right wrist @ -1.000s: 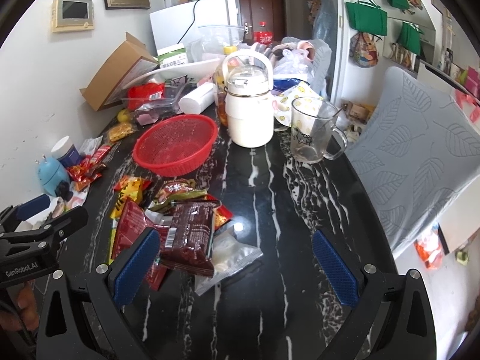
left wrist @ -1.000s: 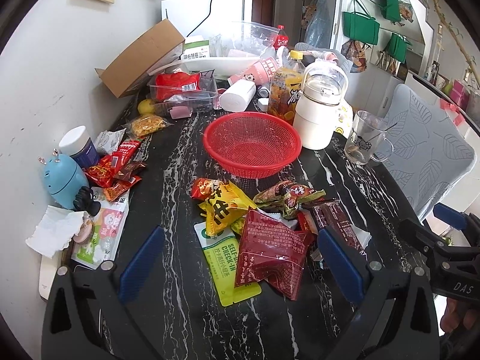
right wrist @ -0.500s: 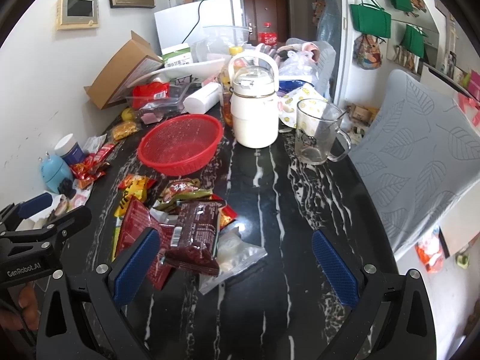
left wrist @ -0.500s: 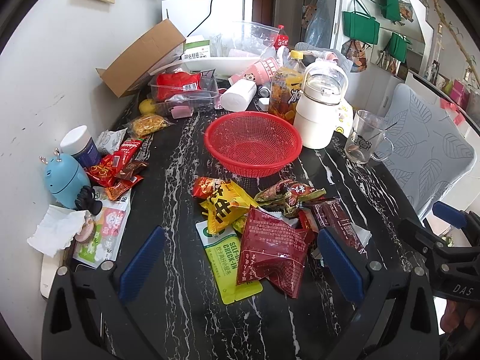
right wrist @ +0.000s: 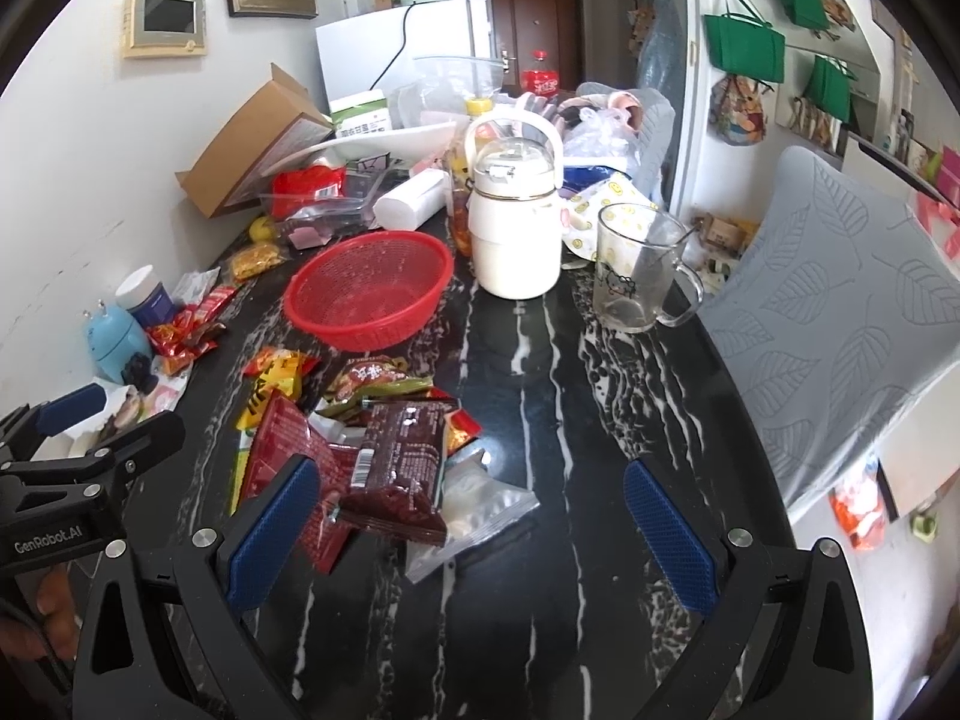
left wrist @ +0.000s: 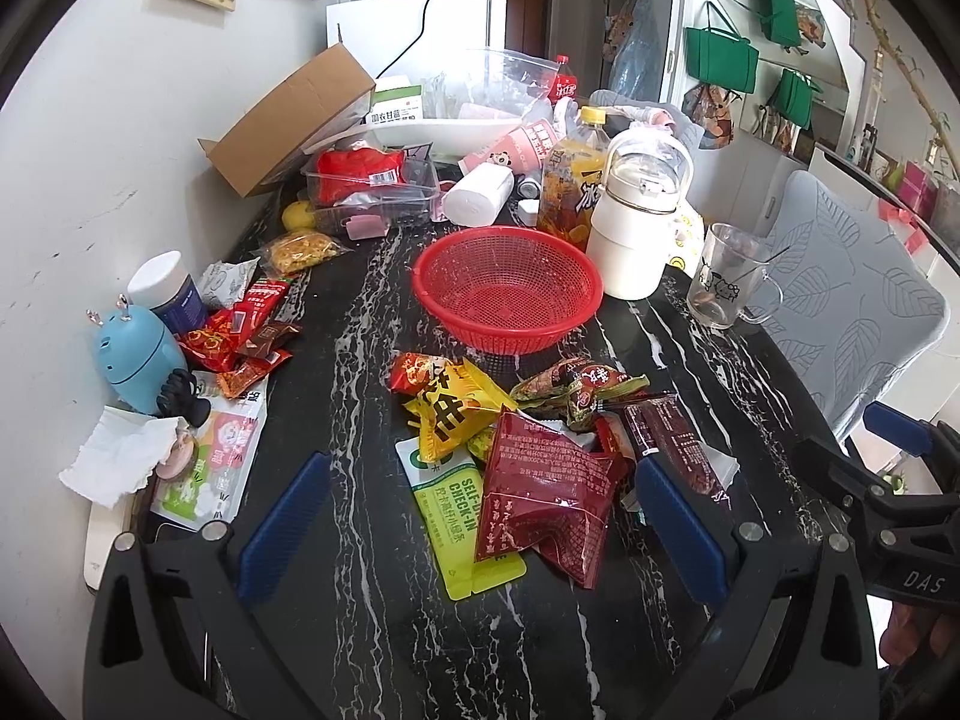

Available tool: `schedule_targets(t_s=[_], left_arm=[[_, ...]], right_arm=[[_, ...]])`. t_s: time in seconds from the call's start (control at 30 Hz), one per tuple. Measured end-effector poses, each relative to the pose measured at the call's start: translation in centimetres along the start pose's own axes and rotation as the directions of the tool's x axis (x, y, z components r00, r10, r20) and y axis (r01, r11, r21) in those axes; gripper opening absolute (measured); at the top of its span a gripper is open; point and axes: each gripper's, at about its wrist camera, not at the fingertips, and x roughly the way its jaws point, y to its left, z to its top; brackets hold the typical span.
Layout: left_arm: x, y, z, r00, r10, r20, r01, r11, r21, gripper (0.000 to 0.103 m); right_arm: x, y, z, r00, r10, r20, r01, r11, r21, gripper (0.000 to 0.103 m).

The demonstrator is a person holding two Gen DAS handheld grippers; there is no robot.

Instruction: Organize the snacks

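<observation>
A heap of snack packets lies mid-table: a dark red packet [left wrist: 549, 489], a yellow packet [left wrist: 450, 408], a green-yellow sachet [left wrist: 453, 507] and a brown packet [right wrist: 399, 468]. Behind the heap stands an empty red mesh basket [left wrist: 507, 294] [right wrist: 369, 288]. My left gripper [left wrist: 480, 516] hangs open over the near side of the heap, holding nothing. My right gripper [right wrist: 471, 525] is open too, its left finger beside the brown packet, nothing between its fingers. More small red packets [left wrist: 240, 333] lie at the left by the wall.
A white jug [left wrist: 639, 222], a glass mug [left wrist: 723, 282] and a drink bottle [left wrist: 567, 180] stand right of the basket. A blue gadget [left wrist: 138, 354], a jar [left wrist: 168, 294], tissue [left wrist: 120, 462], a cardboard box [left wrist: 288, 120] and a clear tub [left wrist: 372, 192] crowd the wall side. A grey chair [right wrist: 840, 324] is right.
Both grippers have eased slightly forward and upward over the table. The packets and basket lie as before, and both grippers stay open.
</observation>
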Motion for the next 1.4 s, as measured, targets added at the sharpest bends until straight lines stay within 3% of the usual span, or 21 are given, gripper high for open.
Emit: schedule_targets(t_s=[0.57, 1.1, 1.4], left_arm=[[-0.4, 0.8, -2.3, 1.0, 0.002, -0.027, -0.002, 1.0, -0.031, 0.103], [3.1, 2.0, -5.5, 0.993, -0.032, -0.113, 0.026, 0.998, -0.06, 0.103], [4.6, 1.9, -5.4, 0.99, -0.055, -0.128, 0.049, 0.997, -0.056, 0.103]], right_arm=[[-0.2, 0.7, -1.9, 1.0, 0.013, -0.004, -0.013, 1.0, -0.02, 0.103], [4.1, 1.6, -5.1, 0.988, 0.105, -0.116, -0.106, 0.994, -0.003, 0.103], [5.9, 1.3, -3.9, 0.983, 0.135, -0.126, -0.135, 0.991, 0.004, 0.101]])
